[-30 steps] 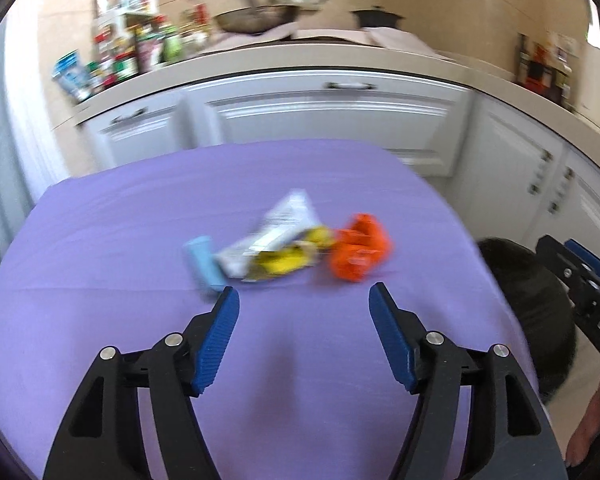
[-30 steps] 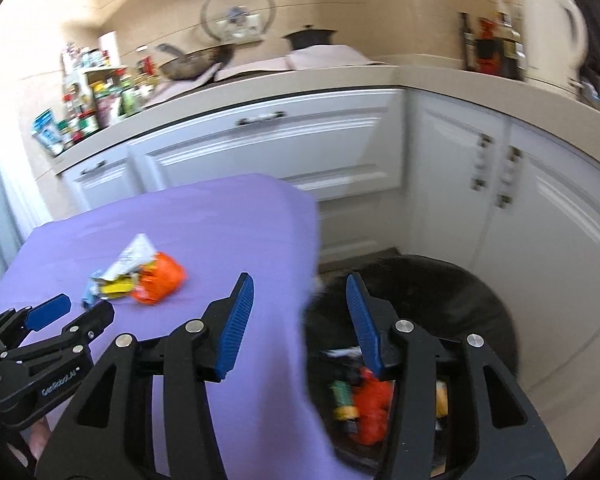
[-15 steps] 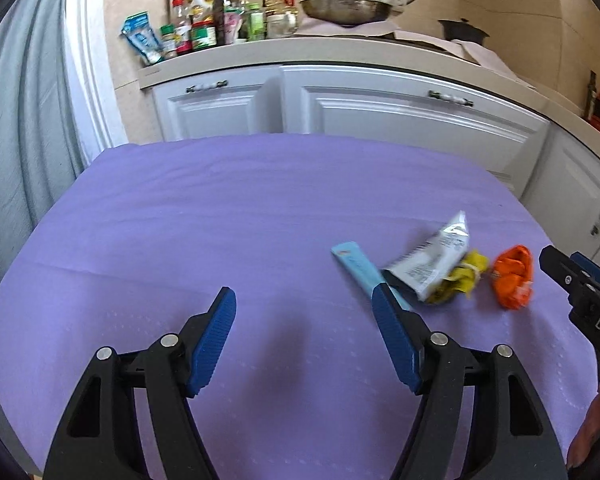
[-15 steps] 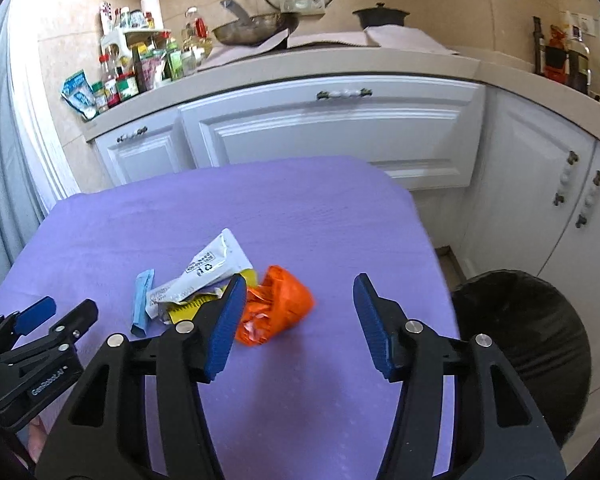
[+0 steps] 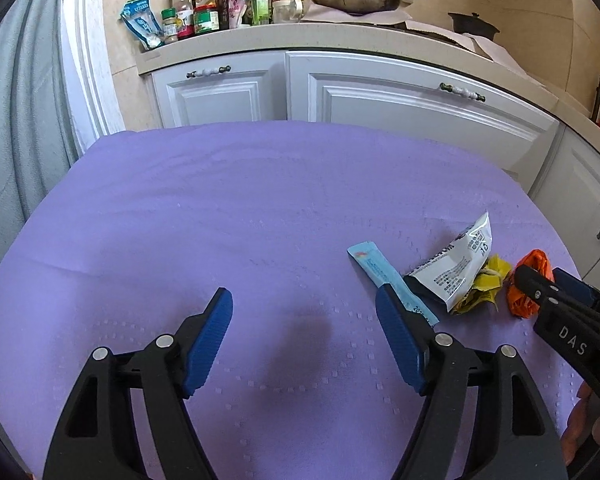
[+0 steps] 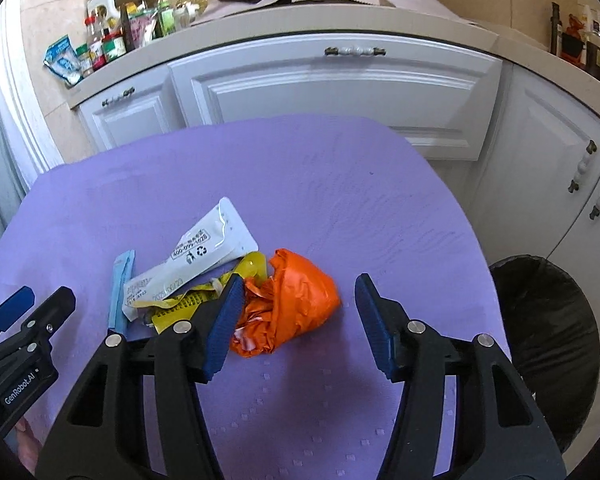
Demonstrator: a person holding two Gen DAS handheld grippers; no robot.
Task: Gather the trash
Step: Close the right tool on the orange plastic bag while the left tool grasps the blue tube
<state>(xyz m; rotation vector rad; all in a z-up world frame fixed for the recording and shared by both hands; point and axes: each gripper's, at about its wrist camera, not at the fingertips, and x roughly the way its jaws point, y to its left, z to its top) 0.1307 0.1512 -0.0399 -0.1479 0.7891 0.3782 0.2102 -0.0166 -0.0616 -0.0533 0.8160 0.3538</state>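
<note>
Left gripper (image 5: 304, 336) hangs over bare purple tablecloth (image 5: 220, 208), jaws spread wide, nothing between them; the trash pile sits off to its right, not ahead of it. Leftmost piece is the blue sachet (image 6: 121, 292), a long thin strip lying roughly front-to-back, its near end just by the left gripper's right finger. Next the white pouch (image 6: 204, 252), long axis slanting up to the right, lying over the yellow wrapper (image 6: 188, 300), which pokes out beneath it. Then the orange wrapper (image 6: 296, 296), a crumpled lump touching the yellow one, rightmost of the pile. Right gripper (image 6: 298, 320) is open and empty, and the orange lump sits directly ahead between its fingers, closer to the left finger, which overlaps the lump's edge in view; gap on the right side. So the right hand is clearly nearer; likely next move is straight forward and close on orange. Black bin (image 6: 548, 320) stands beyond the table's right edge, below table level.
</note>
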